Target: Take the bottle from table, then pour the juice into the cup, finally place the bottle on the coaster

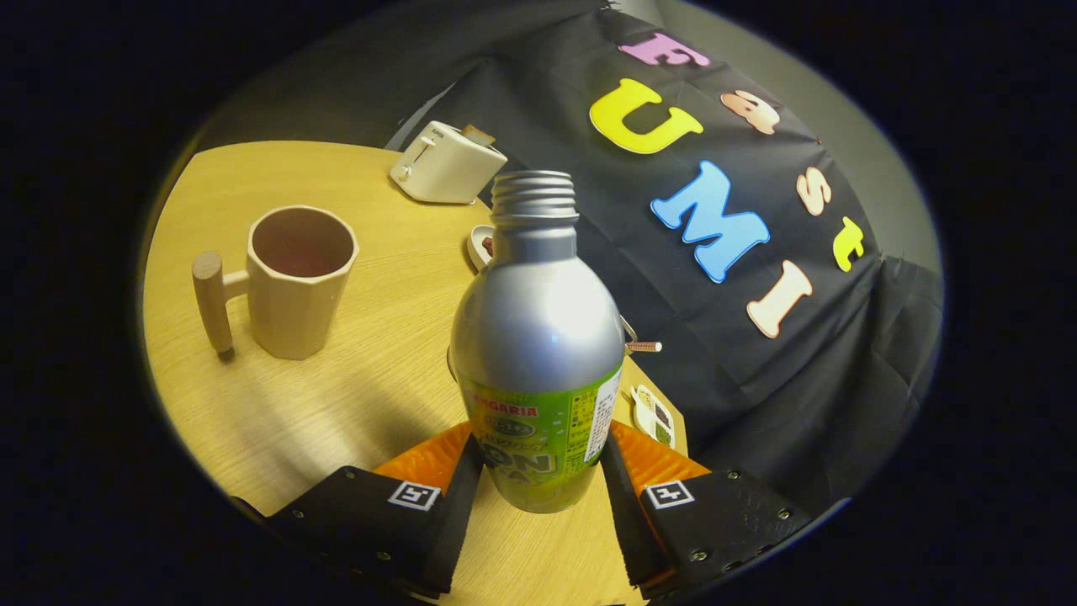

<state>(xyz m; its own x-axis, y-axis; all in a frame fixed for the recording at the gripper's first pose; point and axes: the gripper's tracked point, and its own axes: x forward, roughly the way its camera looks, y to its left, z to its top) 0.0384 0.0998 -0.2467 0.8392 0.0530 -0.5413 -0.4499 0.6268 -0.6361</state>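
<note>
Between the fingers of the tool sat the bottle, clamped from both sides and uncapped above the surface. Pouring into the cup, far left, seemingly remained, then the coaster.

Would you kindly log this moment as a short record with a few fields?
claw: claw closed on the bottle, one finger pressing each side of its lower body
bottle: bottle silver with green label, cap off, tilted, seemingly lifted
cup: cup beige, wooden handle, upright on the table, beyond the fingers
toaster: toaster white, at the table's far edge
coaster: cannot tell
stage: bottle grasped, pouring not yet begun
</note>
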